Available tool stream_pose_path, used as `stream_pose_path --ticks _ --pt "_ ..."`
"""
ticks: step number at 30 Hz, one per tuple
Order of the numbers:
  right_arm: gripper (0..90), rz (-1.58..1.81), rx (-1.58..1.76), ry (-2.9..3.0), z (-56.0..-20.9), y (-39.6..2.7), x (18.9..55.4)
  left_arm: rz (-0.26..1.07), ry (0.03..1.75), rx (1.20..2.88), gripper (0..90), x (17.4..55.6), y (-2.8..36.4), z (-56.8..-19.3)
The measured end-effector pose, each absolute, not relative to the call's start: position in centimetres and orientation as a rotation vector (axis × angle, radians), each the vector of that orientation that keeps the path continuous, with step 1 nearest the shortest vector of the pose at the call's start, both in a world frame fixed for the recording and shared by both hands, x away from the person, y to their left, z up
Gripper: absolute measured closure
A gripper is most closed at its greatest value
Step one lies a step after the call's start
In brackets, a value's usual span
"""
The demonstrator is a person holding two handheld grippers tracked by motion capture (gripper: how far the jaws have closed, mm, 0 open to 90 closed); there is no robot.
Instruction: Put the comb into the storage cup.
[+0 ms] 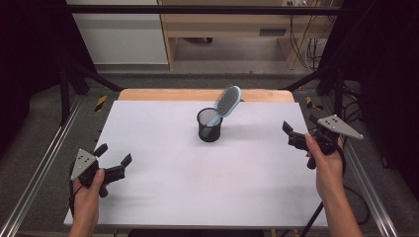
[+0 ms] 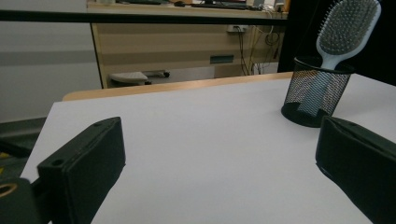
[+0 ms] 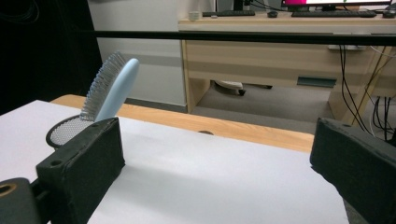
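Left claw [image 1: 112, 157] hovers low over the near-left part of the desk [image 1: 163, 182], jaws spread wide apart, nothing between them. A hand [image 1: 89, 190] grips it from behind. In the left gripper view the two black jaws stand far apart with bare white desk [image 2: 201, 140] between them.

Right claw [image 1: 296, 136] is at the desk's right edge, jaws also apart and empty, held by the other hand [image 1: 326, 165]. In the right gripper view its jaws are wide open over white desk [image 3: 210, 177], with the wooden far edge beyond.

Hairbrush [image 1: 226, 104], light blue with grey bristles, stands handle-down in the black mesh cup [image 1: 209, 126] and leans to the right, head sticking out above the rim. The cup sits upright on the desk, well ahead of and to the right of the left claw, and ahead-left of the right claw; well apart from both.

From the left claw, the cup [image 2: 316, 95] and brush [image 2: 346, 29] sit just past the right jaw. From the right claw, the brush [image 3: 111, 88] rises above the left jaw, with the cup [image 3: 65, 130] partly hidden behind that jaw.
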State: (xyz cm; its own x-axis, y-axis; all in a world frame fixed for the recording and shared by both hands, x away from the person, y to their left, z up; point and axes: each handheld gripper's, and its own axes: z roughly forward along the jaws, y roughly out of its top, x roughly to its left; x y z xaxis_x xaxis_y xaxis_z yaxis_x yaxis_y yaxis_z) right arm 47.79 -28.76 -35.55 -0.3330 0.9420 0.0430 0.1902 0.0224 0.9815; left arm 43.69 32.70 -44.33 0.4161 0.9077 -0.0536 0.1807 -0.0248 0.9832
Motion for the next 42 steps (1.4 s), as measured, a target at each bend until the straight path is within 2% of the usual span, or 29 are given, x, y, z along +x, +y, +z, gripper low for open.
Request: stream_pose_path --ticks 19,42 --pt "2.7 1.370 1.259 1.594 -38.2 -31.9 44.2 0.747 1.090 1.503 2.0 43.4 33.2 -44.7" --pt "3.8 1.325 1.235 1.586 -40.4 -31.3 42.6 0.732 1.058 1.507 2.3 43.4 32.5 -44.8"
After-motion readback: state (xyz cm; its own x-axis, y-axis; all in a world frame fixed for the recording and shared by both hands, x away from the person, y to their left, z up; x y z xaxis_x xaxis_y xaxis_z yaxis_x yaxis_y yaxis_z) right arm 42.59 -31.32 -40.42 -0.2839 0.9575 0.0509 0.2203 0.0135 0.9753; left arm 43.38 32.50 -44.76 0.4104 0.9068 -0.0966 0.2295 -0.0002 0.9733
